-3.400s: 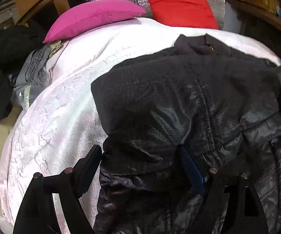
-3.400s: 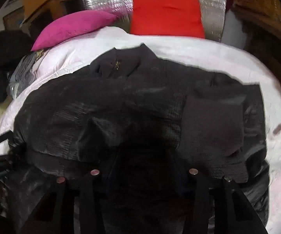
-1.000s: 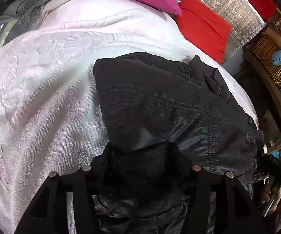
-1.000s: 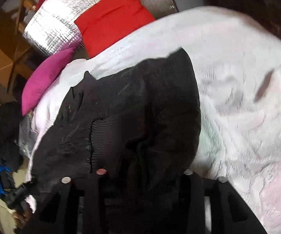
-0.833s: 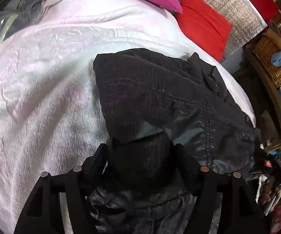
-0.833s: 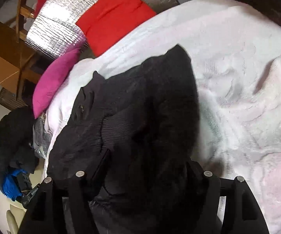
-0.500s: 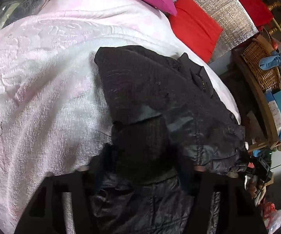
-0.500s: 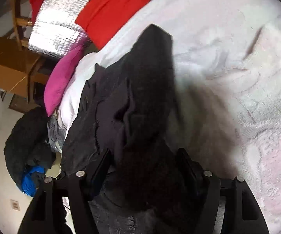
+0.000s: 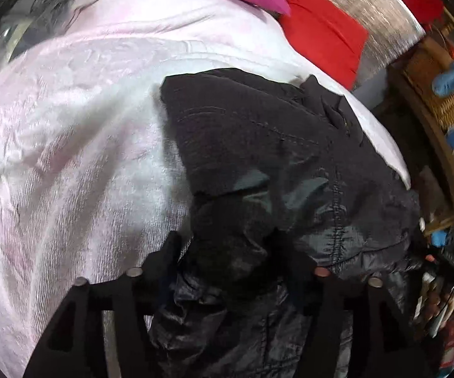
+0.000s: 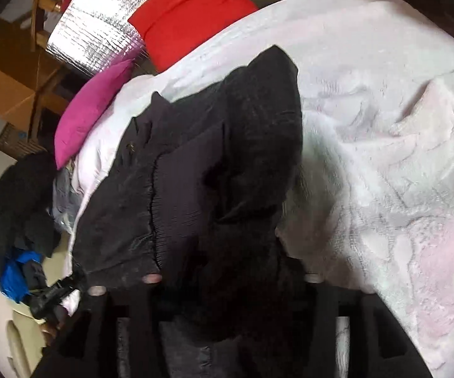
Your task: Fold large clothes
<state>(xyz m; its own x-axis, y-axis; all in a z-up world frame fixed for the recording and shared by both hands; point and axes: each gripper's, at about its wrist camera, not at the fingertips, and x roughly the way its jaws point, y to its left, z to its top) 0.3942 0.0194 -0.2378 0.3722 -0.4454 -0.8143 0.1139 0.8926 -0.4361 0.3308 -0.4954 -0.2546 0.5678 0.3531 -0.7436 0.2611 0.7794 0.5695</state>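
Opening, both your left gripper (image 9: 227, 252) and right gripper (image 10: 227, 267) straddle bunched jacket (image 9: 258, 132) fabric; grip unclear. It lies mid-bed (image 9: 69, 157). No writing is legible.

Black jacket (image 10: 220, 163) spread across a white blanket (image 10: 384, 126), its bunched fabric seen between the opening jaws of the right gripper (image 10: 230, 271), red cushion (image 10: 192, 9) propped at upper centre, pink cushion (image 10: 91, 110) at left.

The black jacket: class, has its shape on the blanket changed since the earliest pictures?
Yes. The black jacket was spread wide; now both sides are folded inward, leaving more white blanket bare beside it.
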